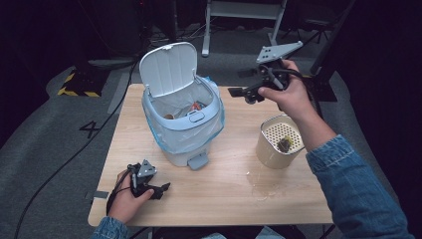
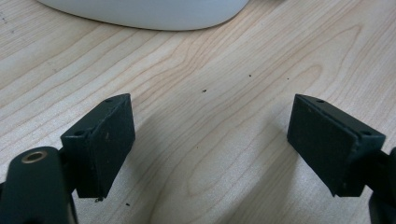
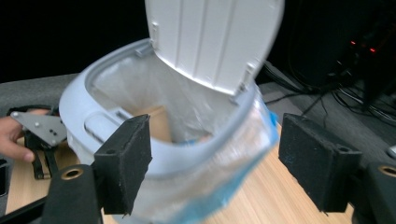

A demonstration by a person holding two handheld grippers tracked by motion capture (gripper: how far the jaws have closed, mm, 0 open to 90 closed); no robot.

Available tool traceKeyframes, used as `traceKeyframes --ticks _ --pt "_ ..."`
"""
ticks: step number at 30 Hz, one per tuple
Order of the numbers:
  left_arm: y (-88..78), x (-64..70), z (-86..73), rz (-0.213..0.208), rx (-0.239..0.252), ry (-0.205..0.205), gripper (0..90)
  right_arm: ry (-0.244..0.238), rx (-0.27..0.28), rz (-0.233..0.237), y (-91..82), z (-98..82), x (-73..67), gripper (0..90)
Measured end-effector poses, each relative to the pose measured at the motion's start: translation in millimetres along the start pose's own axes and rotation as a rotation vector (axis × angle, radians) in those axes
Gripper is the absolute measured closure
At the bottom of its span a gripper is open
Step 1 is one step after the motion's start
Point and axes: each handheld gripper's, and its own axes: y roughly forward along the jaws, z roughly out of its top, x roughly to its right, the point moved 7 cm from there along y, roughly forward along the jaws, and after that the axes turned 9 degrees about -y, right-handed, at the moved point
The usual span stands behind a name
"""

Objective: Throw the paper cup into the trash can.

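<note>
The small lidded bin (image 1: pixel 183 119) stands near the middle of the wooden table (image 1: pixel 224 189), its white lid (image 1: pixel 168 67) tipped up and back, a clear blue-edged liner bag (image 1: pixel 215 112) folded over its rim; some scraps lie inside, too small to name. To the right of the bin, well apart from it, stands a cream cup (image 1: pixel 278 142) with a perforated insert and a dark lump resting on that insert.

The right gripper (image 1: pixel 240 92) is held in the air to the right of the bin, at about the height of its rim, jaws pointing toward it. In the right gripper view the bin's open mouth (image 3: pixel 159 116) lies ahead between the two black pads (image 3: pixel 123 163), which stand apart with nothing between them: the tool is empty and not gripping. The left gripper (image 1: pixel 164 188) rests on the table just in front and to the left of the bin, its jaws wide apart over bare wood, holding nothing.

As I judge it, the work is clearing waste into the bin, and the step in hand is between drops: the right hand is free beside the bin. The next move likely calls for swinging that hand right and down to the cup, setting the pads around the dark lump, closing gently so the cup does not tip, then carrying it over the bin's mouth.
</note>
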Motion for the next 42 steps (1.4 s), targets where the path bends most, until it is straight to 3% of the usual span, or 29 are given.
traceKeyframes --ticks 4,5,7,9,12,18,29,30,35,41,42 --pt "-0.1 -0.2 0.0 0.000 -0.001 0.002 15.3 0.021 -0.001 -0.020 -17.1 -10.5 4.0 26.3" --pt "-0.1 -0.2 0.0 0.000 -0.001 0.002 15.3 0.034 0.002 -0.026 -29.1 -18.0 5.2 26.6" --pt "-0.1 -0.1 0.0 -0.001 -0.001 0.002 15.3 0.038 -0.001 -0.027 -32.8 -20.9 5.0 26.7" --pt "-0.2 -0.3 -0.1 0.000 -0.003 0.005 15.3 0.040 -0.019 -0.040 -48.5 -33.7 3.8 27.1" --pt "-0.2 -0.3 -0.1 0.000 -0.003 0.005 15.3 0.045 -0.024 -0.046 -58.6 -41.3 2.7 27.6" --pt "-0.8 -1.4 -0.1 -0.002 -0.002 0.014 15.9 0.087 -0.029 -0.082 -90.6 -71.5 -1.7 27.5" --pt "-0.5 -0.8 -0.2 -0.003 -0.003 0.012 15.8 0.146 -0.048 -0.122 -119.1 -118.2 -8.8 27.5" --pt "-0.3 -1.0 0.1 -0.004 -0.003 0.011 15.9 0.154 -0.061 -0.139 -124.3 -130.3 -10.5 27.5" --pt "-1.1 -2.7 0.6 0.001 0.004 0.006 19.1 0.183 -0.056 -0.157 -133.6 -149.0 -13.9 27.5" --pt "-2.0 -4.1 1.2 0.000 0.007 0.002 24.5 0.216 -0.089 -0.186 -143.3 -187.3 -24.9 27.2" --pt "-2.0 -4.1 1.2 0.000 0.007 0.002 24.9 0.216 -0.089 -0.186 -143.3 -187.3 -24.9 27.2"
